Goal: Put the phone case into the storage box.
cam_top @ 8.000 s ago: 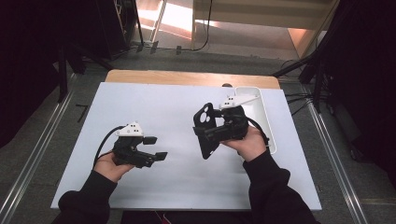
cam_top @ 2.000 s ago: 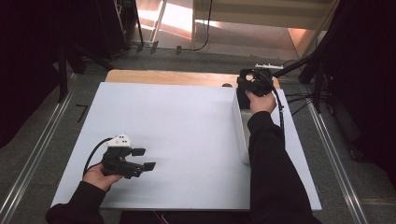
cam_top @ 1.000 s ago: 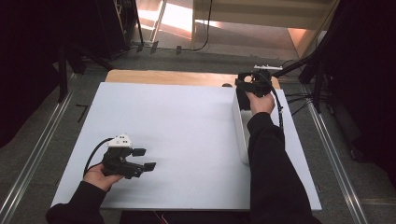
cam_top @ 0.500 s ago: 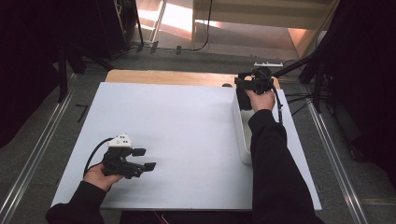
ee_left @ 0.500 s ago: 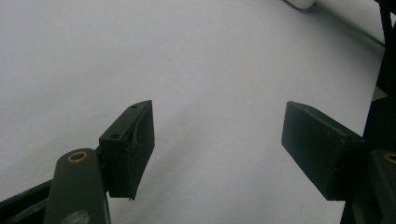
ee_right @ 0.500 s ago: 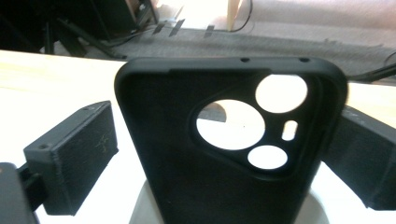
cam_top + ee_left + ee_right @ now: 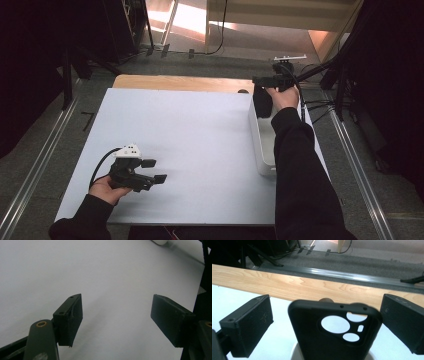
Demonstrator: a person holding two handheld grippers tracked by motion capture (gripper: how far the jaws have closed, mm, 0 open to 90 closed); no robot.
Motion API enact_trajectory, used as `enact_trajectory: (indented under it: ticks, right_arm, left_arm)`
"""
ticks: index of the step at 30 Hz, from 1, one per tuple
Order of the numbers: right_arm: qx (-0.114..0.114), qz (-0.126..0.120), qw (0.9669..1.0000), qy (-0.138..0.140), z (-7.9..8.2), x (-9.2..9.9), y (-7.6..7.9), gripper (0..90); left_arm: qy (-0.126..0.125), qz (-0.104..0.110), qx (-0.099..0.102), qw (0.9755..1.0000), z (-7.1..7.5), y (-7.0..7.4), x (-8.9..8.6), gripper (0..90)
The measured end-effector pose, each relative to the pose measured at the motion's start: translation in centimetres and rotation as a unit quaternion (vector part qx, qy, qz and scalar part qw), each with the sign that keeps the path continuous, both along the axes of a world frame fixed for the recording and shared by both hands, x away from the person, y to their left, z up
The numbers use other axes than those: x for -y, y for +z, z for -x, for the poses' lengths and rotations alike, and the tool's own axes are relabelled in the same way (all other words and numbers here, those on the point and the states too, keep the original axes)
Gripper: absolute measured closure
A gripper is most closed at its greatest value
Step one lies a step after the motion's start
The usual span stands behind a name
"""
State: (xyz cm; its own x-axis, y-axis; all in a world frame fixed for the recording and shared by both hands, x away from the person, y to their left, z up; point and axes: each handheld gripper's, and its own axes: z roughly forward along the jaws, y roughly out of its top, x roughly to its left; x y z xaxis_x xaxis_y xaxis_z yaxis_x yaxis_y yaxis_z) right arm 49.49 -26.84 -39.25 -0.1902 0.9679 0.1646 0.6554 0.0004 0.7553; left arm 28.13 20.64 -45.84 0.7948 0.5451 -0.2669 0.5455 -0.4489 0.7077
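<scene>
At seven o'clock, the left claw point(image 7: 154, 170) is sitting wide and empty over the tabletop point(image 7: 190, 135). At one o'clock, the right claw point(image 7: 325, 322), just opened, is flanking a phone case point(image 7: 332, 327) standing in the white tray point(image 7: 260, 145), its right pad touching the case's edge.

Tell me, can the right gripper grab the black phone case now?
Probably yes. The phone case stands upright in the white tray, right between the right gripper's open jaws, and nothing blocks it. The pads do not look pressed on it; the jaws have just been opening.
</scene>
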Motion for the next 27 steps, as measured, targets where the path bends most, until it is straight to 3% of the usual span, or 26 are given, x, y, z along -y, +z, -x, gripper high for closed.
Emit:
enact_trajectory:
  ticks: [7,10,13,18,22,25,27]
  right_arm:
    - [0.010,0.010,0.9999,0.005,0.3,0.0,1.8,0.0]
    - [0.018,0.032,0.9993,-0.003,0.7,0.1,2.7,0.0]
    - [0.016,0.016,0.9997,0.002,0.9,0.2,3.4,0.0]
    - [0.007,0.017,0.9997,0.017,1.3,0.0,4.4,0.0]
    - [0.003,0.002,0.9991,0.043,1.8,-0.4,4.8,0.0]
    - [-0.003,-0.001,0.9984,0.056,2.1,-0.7,5.1,7.6]
    - [-0.004,-0.007,0.9976,0.069,2.4,-0.8,5.3,7.6]
  left_arm:
    - [0.000,-0.001,-0.002,1.0000,0.0,0.0,0.1,25.2]
    - [0.000,-0.003,-0.003,1.0000,-0.1,0.0,0.1,25.2]
    - [0.001,-0.002,-0.003,1.0000,-0.1,0.0,0.1,25.2]
    - [0.002,-0.003,-0.004,1.0000,-0.1,0.0,0.1,25.2]
    - [0.001,-0.004,-0.004,1.0000,-0.1,0.0,0.0,25.2]
    - [0.003,-0.003,-0.003,1.0000,-0.2,0.0,-0.1,25.2]
    - [0.002,-0.002,-0.004,1.0000,-0.2,0.0,-0.1,25.2]
